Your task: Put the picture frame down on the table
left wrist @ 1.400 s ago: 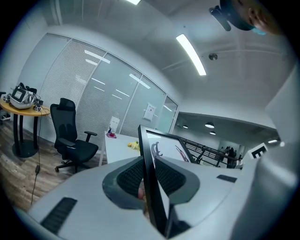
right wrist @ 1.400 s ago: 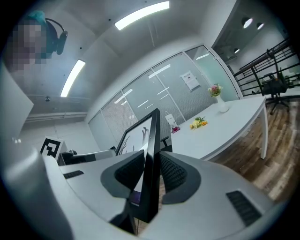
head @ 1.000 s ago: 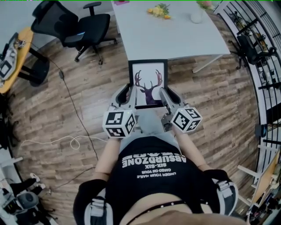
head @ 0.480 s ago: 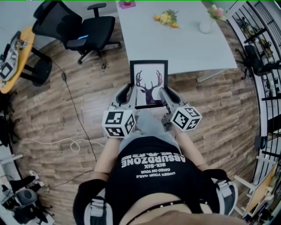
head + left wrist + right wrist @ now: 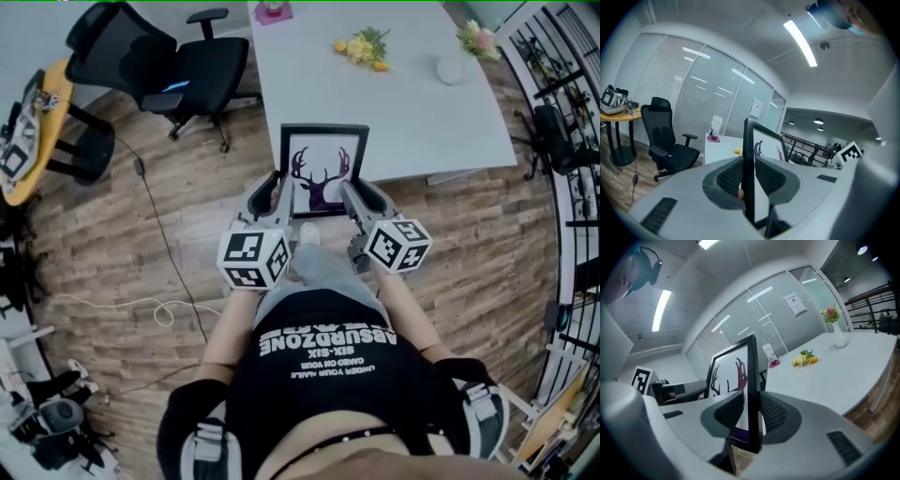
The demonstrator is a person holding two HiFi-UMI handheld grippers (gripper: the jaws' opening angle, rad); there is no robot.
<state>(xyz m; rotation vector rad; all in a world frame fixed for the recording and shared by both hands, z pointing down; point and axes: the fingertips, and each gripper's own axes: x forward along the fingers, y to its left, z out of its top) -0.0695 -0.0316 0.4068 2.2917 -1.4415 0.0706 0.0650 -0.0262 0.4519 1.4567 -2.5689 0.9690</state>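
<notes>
The picture frame [image 5: 324,173] with its deer print hangs upright in the air in front of the person, at the near edge of the white surface [image 5: 412,103] and not yet on it. The left tongs [image 5: 749,174] pinch its left rail and the right tongs [image 5: 751,412] pinch its right rail, ribbed pads pressed on the black edge on both sides. To do this well, I'd say carry it out over the bare near part, well short of the flowers [image 5: 361,47] and vase [image 5: 450,67], lower both sides evenly, and let go only once it rests. The person reaches forward with both at once, side by side and level with each other, tips angled slightly down
</notes>
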